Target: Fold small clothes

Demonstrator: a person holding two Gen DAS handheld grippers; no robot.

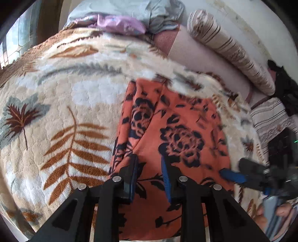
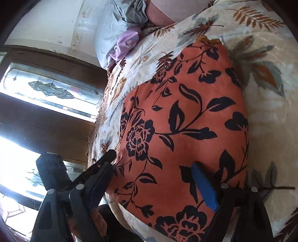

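An orange garment with a dark floral print [image 1: 178,130] lies folded into a long rectangle on a fleece blanket [image 1: 55,89]. My left gripper [image 1: 150,158] hovers over the garment's near end, jaws partly open, nothing between them. The right gripper [image 1: 231,175] shows at the right edge of the left wrist view, at the garment's right side. In the right wrist view the garment [image 2: 186,115] fills the middle. My right gripper [image 2: 154,160] is wide open over the cloth, its blue-padded finger [image 2: 204,186] lying against the fabric.
A pile of grey and lilac clothes [image 1: 126,16] lies at the blanket's far end. A striped bolster [image 1: 229,48] lies along the right side, with a dark object [image 1: 285,91] beyond it. A wooden door with patterned glass [image 2: 50,89] stands beside the bed.
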